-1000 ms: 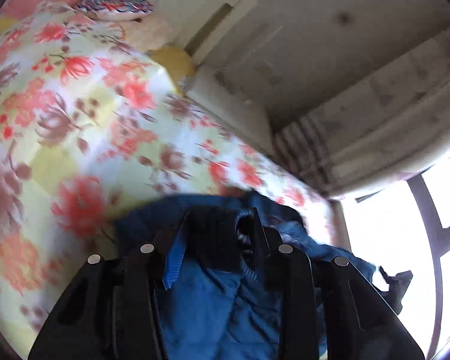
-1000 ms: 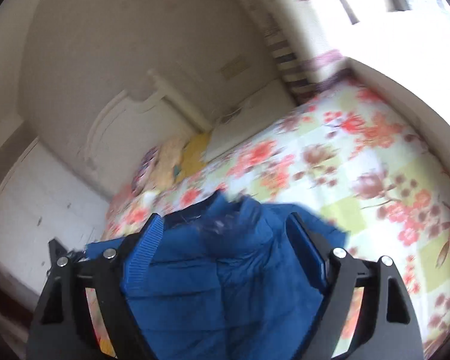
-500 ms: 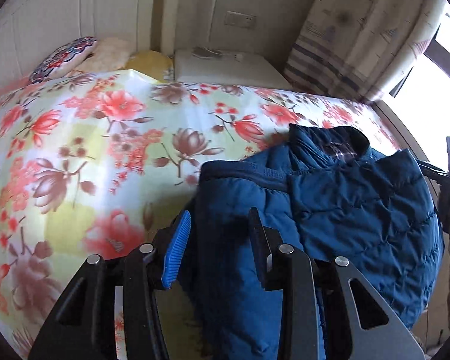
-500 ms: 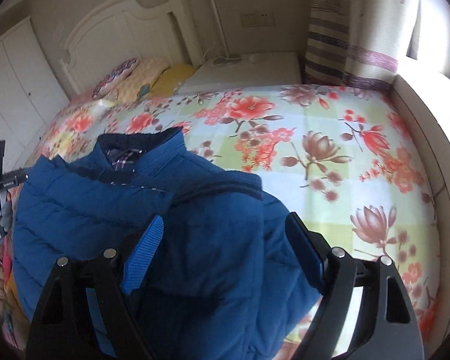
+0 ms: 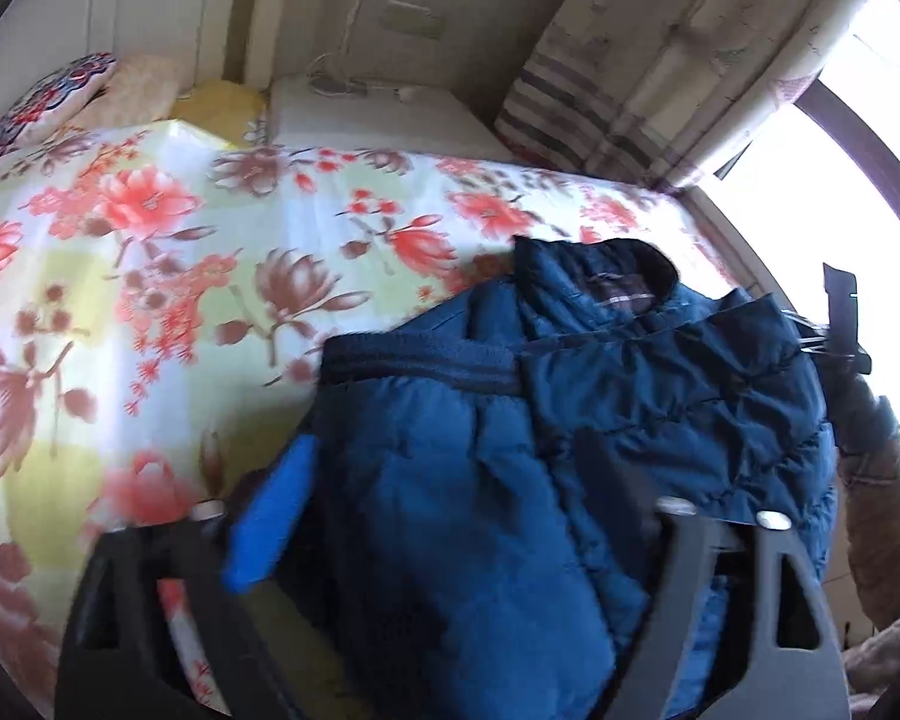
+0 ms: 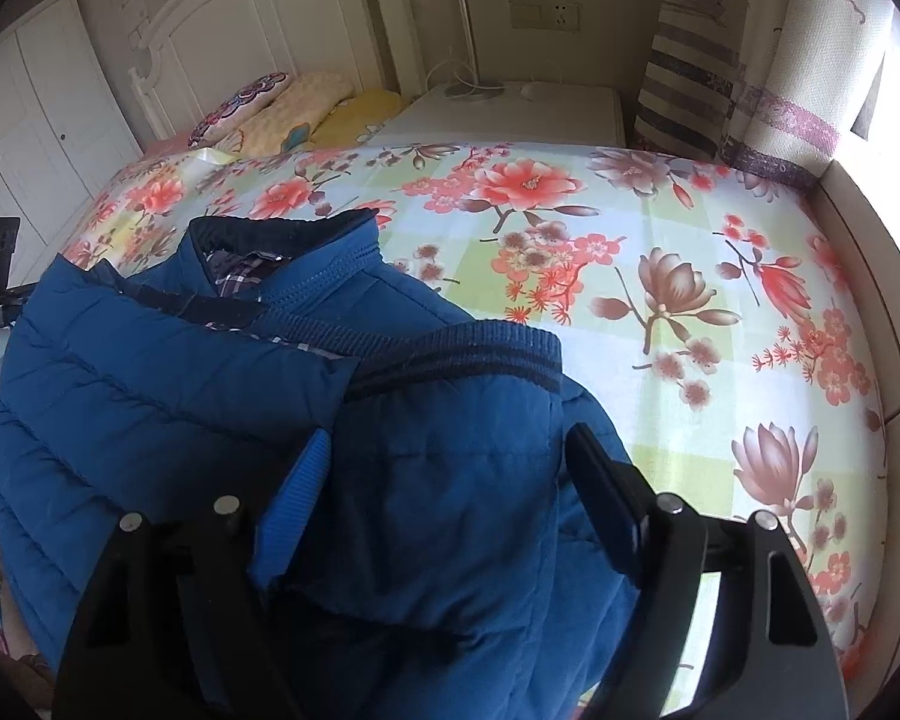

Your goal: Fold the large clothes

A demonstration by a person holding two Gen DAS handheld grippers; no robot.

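Note:
A blue quilted puffer jacket [image 6: 168,372] with a dark collar and plaid lining lies folded on the floral bedspread [image 6: 660,276]. Its ribbed dark hem [image 6: 450,354] lies across the middle. It also shows in the left wrist view [image 5: 660,384]. My right gripper [image 6: 450,498] is open, its jaws wide apart over the jacket's near part. My left gripper [image 5: 444,498] is open too, jaws spread over the jacket's near left part, holding nothing. The other gripper's black body [image 5: 840,324] shows at the jacket's far side.
Pillows [image 6: 282,108] lie at the white headboard [image 6: 258,18]. A white nightstand [image 6: 510,108] with a lamp base stands beside the bed. Striped curtains [image 6: 690,72] and a window ledge [image 6: 870,252] run along the right. White wardrobe doors [image 6: 30,114] stand left.
Both grippers swung down from the wall and laid the jacket on the bed. Both have let go of it; the left jaws have opened wider and the jacket lies still.

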